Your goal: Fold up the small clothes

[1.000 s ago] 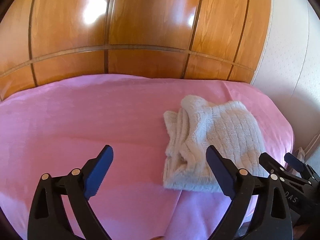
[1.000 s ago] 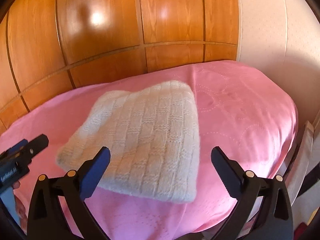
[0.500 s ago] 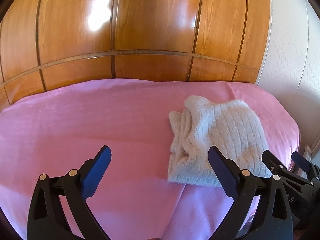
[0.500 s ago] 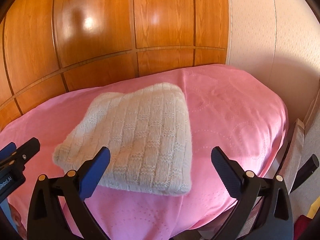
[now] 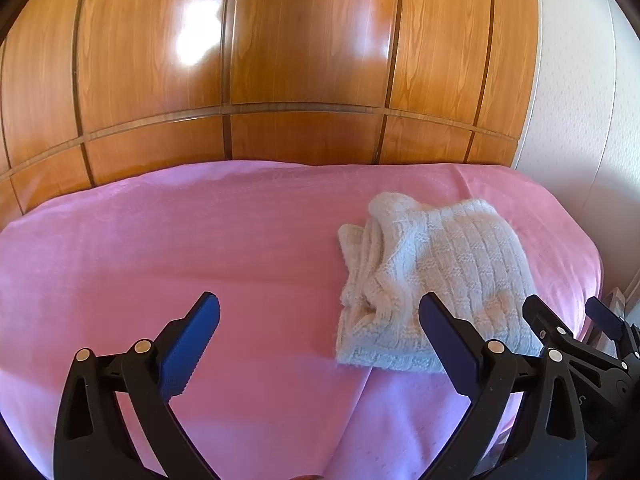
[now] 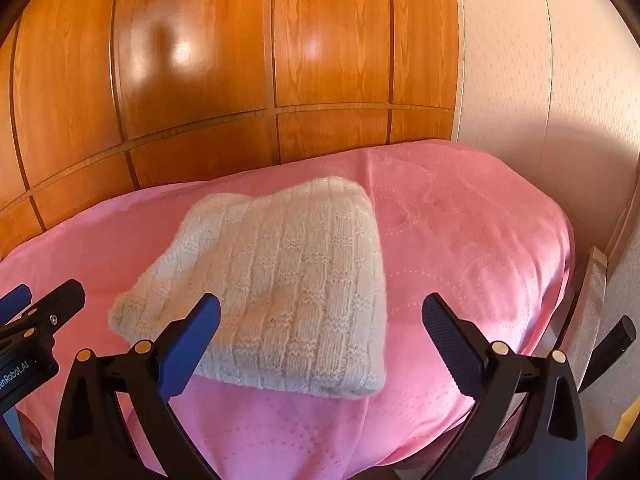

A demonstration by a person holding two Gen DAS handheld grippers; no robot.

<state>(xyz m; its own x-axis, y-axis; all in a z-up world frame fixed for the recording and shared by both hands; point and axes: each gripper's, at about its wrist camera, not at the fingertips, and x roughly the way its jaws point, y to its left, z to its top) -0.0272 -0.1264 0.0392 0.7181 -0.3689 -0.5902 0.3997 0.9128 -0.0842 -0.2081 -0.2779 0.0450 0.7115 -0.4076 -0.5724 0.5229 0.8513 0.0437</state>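
Observation:
A cream knitted garment (image 5: 432,280) lies folded into a compact bundle on the pink bed cover (image 5: 200,248), toward the right side. It also shows in the right wrist view (image 6: 280,284), lying flat with layered edges on its left. My left gripper (image 5: 320,340) is open and empty, held above the cover in front of the bundle's left side. My right gripper (image 6: 320,340) is open and empty, held above the bundle's near right corner. Each gripper shows at the edge of the other's view, the right one (image 5: 576,324) and the left one (image 6: 40,300).
A glossy wooden panelled wall (image 5: 304,60) rises right behind the bed. A pale textured wall (image 6: 540,80) stands to the right. The bed's right edge (image 6: 564,280) drops off to a narrow gap with a dark handle (image 6: 616,340) sticking up.
Both grippers have drawn back and up from the folded garment, so it looks a little smaller and farther. The garment has not moved. Both jaws stay open.

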